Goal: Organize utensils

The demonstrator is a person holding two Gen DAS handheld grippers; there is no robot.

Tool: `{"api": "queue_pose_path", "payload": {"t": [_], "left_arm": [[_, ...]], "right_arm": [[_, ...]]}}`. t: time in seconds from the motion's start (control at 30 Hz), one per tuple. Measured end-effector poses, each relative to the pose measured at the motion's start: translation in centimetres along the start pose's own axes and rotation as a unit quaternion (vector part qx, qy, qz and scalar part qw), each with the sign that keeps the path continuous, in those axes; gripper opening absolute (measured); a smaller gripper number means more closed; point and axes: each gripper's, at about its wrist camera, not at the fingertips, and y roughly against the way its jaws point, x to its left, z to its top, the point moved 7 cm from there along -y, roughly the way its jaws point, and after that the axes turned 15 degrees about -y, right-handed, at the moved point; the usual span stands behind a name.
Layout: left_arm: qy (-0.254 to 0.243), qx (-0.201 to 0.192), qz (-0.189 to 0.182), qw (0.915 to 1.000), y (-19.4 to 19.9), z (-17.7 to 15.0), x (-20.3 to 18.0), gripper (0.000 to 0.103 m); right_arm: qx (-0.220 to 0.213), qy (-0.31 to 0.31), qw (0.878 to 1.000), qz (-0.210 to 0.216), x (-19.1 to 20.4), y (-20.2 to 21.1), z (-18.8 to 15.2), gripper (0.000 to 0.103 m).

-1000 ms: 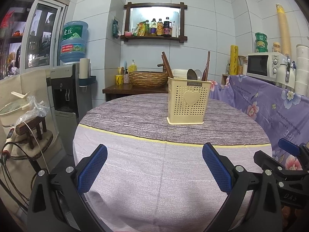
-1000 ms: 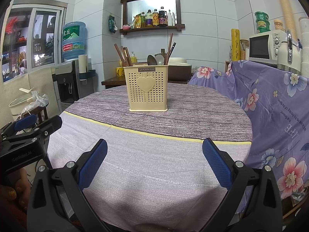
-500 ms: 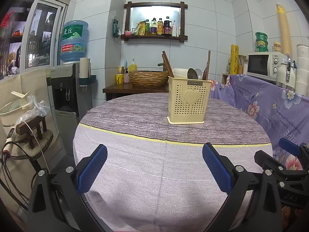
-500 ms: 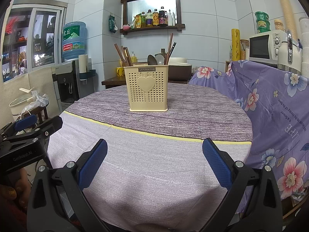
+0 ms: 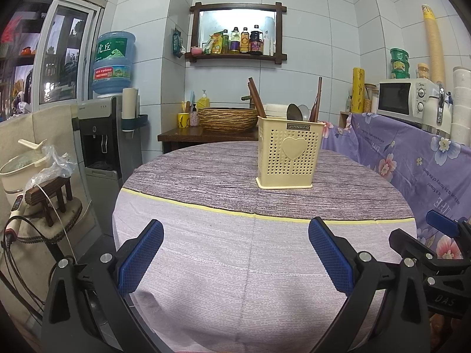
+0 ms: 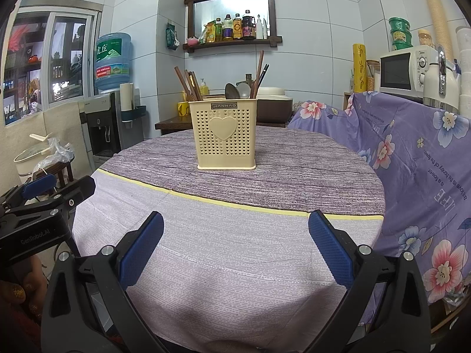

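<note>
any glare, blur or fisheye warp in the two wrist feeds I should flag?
Left wrist: sharp, even light; the lit shelf niche is washed out, tile lines bow at the edges, corners are black. Right wrist: same warp and vignette, utensil basket crisp, niche less blown. Blue fingers in focus in both.

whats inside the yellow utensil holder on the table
The yellow utensil holder holds wooden chopsticks, two spoons and darker sticks poking above its rim. Their lower parts are hidden by its perforated wall.
</note>
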Motion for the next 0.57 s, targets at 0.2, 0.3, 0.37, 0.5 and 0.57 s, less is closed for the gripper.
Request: {"api": "queue_pose_path", "payload": {"t": [0.2, 0.3, 0.37, 0.5, 0.57], "left_arm": [[0.0, -0.003, 0.0, 1.0, 0.05, 0.06, -0.03, 0.098], [0.0, -0.002, 0.001, 1.0, 0.04, 0.04, -0.12, 0.098], [0.0, -0.001, 0.0, 1.0, -0.01, 0.02, -0.11, 0.098], [-0.002, -0.002, -0.001, 1.0, 0.05, 0.04, -0.26, 0.098], [-0.001, -0.004, 0.001, 1.0, 0.15, 0.0, -0.35, 0.098]], "right_arm": [[0.001, 0.0, 1.0, 0.0, 0.01, -0.03, -0.01, 0.097], [0.001, 0.0, 1.0, 0.001, 0.12, 0.1, -0.02, 0.097], [0.001, 0.001, 1.0, 0.001, 0.15, 0.06, -0.02, 0.097], [0.001, 0.001, 1.0, 0.001, 0.11, 0.05, 0.0, 0.097], [0.001, 0.001, 1.0, 0.001, 0.08, 0.03, 0.0, 0.097]]}}
